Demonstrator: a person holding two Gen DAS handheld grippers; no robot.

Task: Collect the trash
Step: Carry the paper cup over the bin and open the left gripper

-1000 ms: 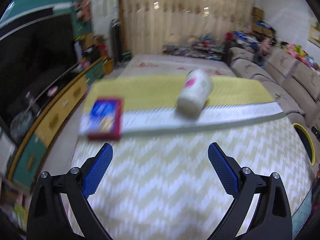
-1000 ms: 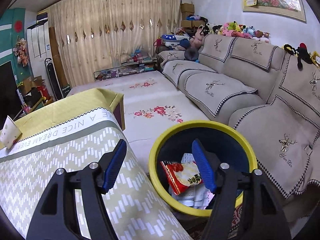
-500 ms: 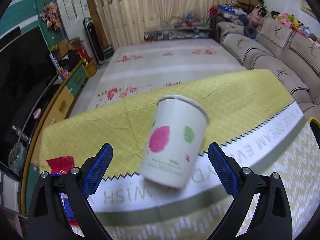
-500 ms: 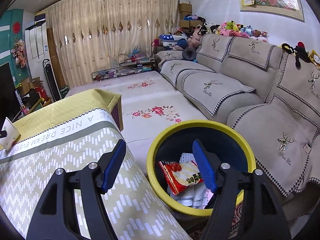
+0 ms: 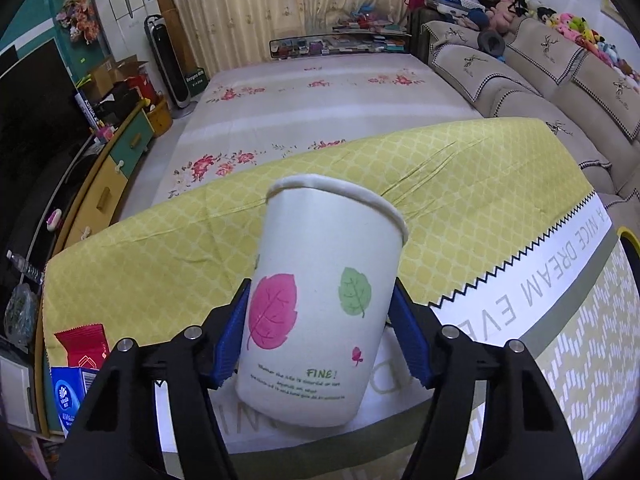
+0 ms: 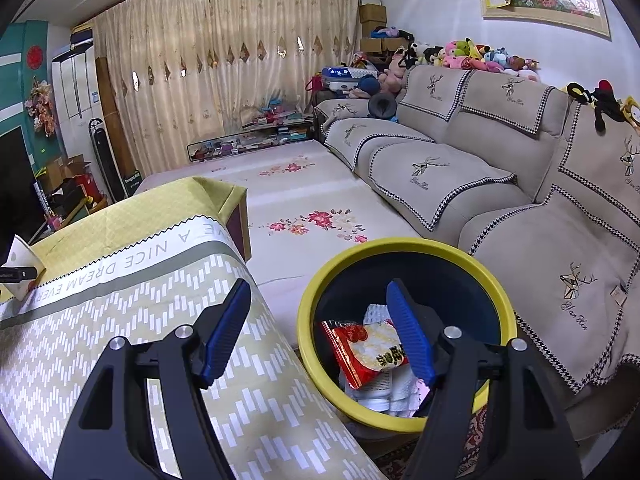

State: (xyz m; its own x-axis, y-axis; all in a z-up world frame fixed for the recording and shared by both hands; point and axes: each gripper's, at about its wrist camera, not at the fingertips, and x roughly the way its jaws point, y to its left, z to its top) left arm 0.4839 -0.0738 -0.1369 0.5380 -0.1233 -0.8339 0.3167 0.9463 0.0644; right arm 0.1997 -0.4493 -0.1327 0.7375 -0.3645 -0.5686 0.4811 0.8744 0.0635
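Note:
A white paper cup [image 5: 320, 248] with pink and green leaf prints stands tilted on the yellow tablecloth [image 5: 480, 184]. My left gripper [image 5: 320, 296] is closing around it, and both blue pads touch its sides. In the right wrist view the same cup [image 6: 22, 256] shows at the far left edge of the table. My right gripper [image 6: 319, 288] hangs open, with nothing between its fingers, beside the table. It is over a yellow-rimmed dark trash bin [image 6: 400, 244] on the floor. The bin holds a red snack bag [image 6: 360, 348] and white paper scraps.
A red packet [image 5: 82, 344] and a blue tissue box [image 5: 70, 396] lie at the table's left end. A beige sofa [image 6: 500, 216] runs along the right, close behind the bin. A yellow and green TV cabinet [image 5: 108, 184] lines the left wall.
My left gripper swept across the table to the paper cup, and its jaws narrowed from wide open onto the cup's sides. The right gripper stayed over the bin.

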